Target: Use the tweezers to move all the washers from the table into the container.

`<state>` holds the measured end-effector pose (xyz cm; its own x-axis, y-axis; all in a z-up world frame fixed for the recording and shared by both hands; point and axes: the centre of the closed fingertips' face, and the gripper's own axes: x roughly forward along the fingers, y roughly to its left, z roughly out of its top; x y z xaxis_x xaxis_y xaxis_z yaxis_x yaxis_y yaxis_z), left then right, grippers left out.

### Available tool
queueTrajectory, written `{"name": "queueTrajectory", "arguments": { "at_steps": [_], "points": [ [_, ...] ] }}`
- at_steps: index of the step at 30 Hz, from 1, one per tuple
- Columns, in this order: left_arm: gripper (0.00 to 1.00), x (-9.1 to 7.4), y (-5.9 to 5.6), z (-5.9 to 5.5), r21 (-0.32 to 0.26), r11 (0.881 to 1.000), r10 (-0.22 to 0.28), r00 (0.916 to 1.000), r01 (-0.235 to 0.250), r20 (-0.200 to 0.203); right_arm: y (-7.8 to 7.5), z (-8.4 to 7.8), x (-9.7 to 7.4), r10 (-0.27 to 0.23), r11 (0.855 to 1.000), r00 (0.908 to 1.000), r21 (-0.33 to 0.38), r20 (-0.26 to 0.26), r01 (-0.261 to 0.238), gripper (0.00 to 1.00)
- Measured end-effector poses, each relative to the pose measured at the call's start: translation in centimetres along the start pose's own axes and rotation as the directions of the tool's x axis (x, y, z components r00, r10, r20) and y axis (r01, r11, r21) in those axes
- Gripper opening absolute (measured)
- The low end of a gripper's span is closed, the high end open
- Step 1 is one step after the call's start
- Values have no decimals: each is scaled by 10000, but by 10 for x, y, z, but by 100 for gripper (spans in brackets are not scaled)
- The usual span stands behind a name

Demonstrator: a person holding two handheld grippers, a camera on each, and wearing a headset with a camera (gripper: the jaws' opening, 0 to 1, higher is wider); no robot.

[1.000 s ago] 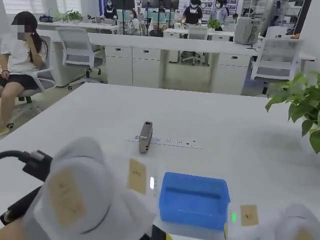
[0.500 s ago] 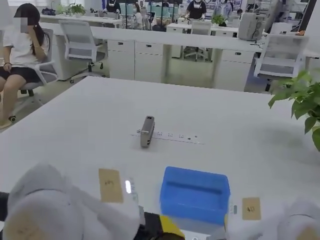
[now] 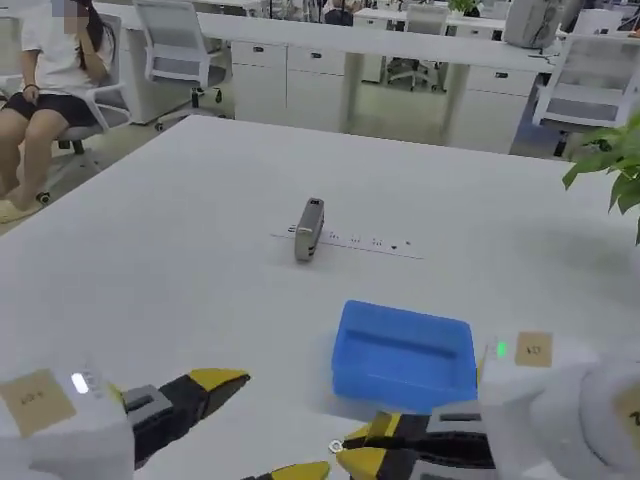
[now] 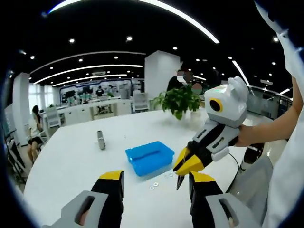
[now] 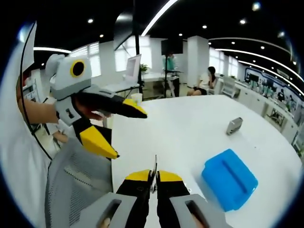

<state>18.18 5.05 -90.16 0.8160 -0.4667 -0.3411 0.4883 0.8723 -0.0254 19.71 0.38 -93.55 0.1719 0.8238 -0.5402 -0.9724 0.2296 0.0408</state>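
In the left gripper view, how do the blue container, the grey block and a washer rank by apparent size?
Largest: blue container.
Then: grey block, though it lies farther from the camera.
Smallest: washer, a tiny ring near the container.

Worktop: white, smooth, matt laminate look with a faint sheen under the ceiling lights. Container: blue moulded plastic, smooth, semi-gloss on the rim. Left gripper and right gripper: housings of white hard plastic, satin finish; jaws of black matt plastic capped with yellow tips, smooth and slightly glossy. Tan label on a gripper housing: paper-like, matt. Tweezers: thin grey strip, metallic in look, bare finish. Washers: pale small rings, too small to confirm material. Small block on the worktop: grey casing, brushed-metal appearance. Chair back: grey woven mesh, rough open texture.
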Motion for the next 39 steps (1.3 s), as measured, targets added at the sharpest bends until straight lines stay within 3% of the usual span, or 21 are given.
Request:
{"name": "queueTrajectory", "arguments": {
  "at_steps": [3,6,8,12,15,17,19,21,22,24,27,32,34,39],
  "points": [
    [69,-7,13,-18,-362,9966,734,9970,-742,-227,-15,2,0,-310,9990,9990,337,317,299,0],
    [80,-10,24,-39,-313,9902,1341,9893,-1361,-578,-34,1,0,-891,9942,9946,655,525,856,0],
    [85,-10,29,-50,-233,9862,1616,9839,-1638,-762,-43,1,1,-1002,9914,9930,902,626,944,0],
    [95,-9,39,-61,202,9715,2369,9674,-2360,-899,-55,0,5,-1301,9879,9893,937,658,1236,0],
    [99,-7,45,-64,224,9567,2911,9546,-2902,-628,-63,-3,13,-1357,9870,9889,952,599,1297,0],
    [99,-5,44,-67,188,9582,2859,9559,-2853,-673,-66,-6,16,-1392,9863,9887,964,549,1335,1],
    [99,-4,45,-70,265,9547,2976,9515,-2964,-777,-69,-8,20,-1353,9861,9894,1047,521,1293,1],
    [99,-4,48,-68,342,9512,3084,9493,-3068,-607,-71,-10,23,-1366,9855,9894,1083,493,1306,1],
    [99,-2,48,-70,277,9531,3026,9509,-3014,-651,-72,-12,26,-1392,9854,9893,1050,446,1339,1],
    [99,-3,47,-75,283,9512,3087,9464,-3074,-955,-74,-15,30,-1417,9853,9891,1017,401,1370,1],
    [99,-5,50,-73,385,9453,3260,9418,-3238,-821,-76,-19,36,-1453,9844,9885,1067,417,1402,1],
    [99,-11,57,-66,88,9335,3585,9327,-3584,-389,-77,-29,50,-1537,9842,9880,913,136,1518,1],
    [99,-11,57,-68,-38,9342,3560,9332,-3566,-489,-77,-29,53,-1567,9838,9875,903,161,1546,2],
    [99,-5,49,-77,461,9469,3212,9420,-3181,-977,-78,-29,59,-1559,9852,9877,741,113,1546,2]
  ]
}}
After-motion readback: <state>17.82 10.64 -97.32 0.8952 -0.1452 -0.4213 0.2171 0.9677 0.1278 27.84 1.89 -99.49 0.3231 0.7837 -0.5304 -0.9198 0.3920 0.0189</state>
